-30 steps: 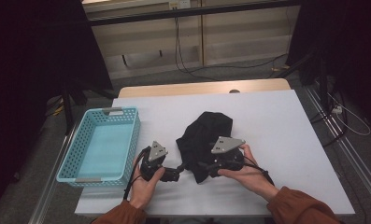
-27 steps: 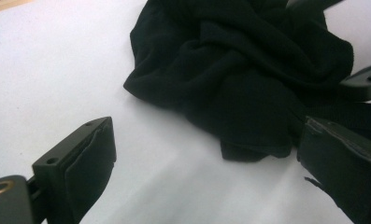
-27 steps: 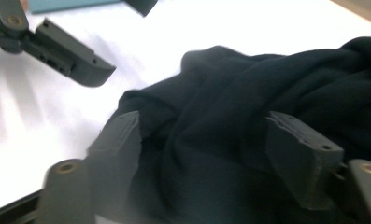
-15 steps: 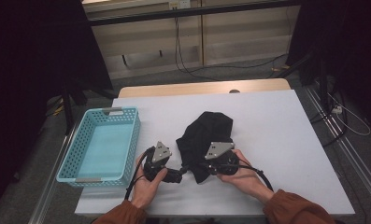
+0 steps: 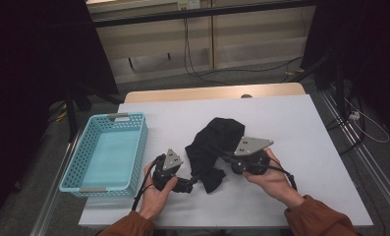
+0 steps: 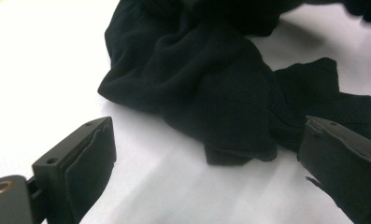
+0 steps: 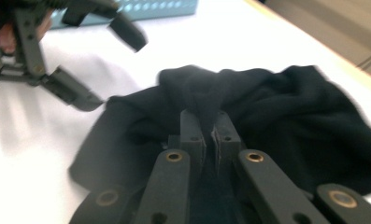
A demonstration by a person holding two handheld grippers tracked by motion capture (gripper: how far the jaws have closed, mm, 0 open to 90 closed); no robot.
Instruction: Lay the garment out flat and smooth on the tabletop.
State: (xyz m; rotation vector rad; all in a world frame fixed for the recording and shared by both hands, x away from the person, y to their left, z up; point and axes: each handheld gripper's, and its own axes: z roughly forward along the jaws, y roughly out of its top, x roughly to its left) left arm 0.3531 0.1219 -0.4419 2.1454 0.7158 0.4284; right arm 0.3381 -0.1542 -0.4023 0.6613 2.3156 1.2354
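Note:
A crumpled black cloth (image 5: 217, 140) lies in the middle of the white table (image 5: 291, 123). My right gripper (image 5: 228, 159) is at its right edge, held in a hand. In the right gripper view my right gripper (image 7: 210, 122) is shut on a raised fold of the black cloth (image 7: 276, 116). My left gripper (image 5: 188, 185) sits low at the cloth's front left corner. In the left gripper view my left gripper (image 6: 206, 140) stands wide open, with the near edge of the black cloth (image 6: 211, 84) between and just beyond its jaws. The left gripper (image 7: 87, 63) also shows open in the right gripper view.
A light blue plastic basket (image 5: 133, 147) with nothing in it stands at the table's left edge, close to my left hand. Its wall (image 7: 141, 7) shows at the top of the right gripper view. Bare table stretches to the right and behind the cloth.
My right gripper slid a little left, then back right and up, still shut on the cloth. My left gripper has edged slightly toward the cloth.

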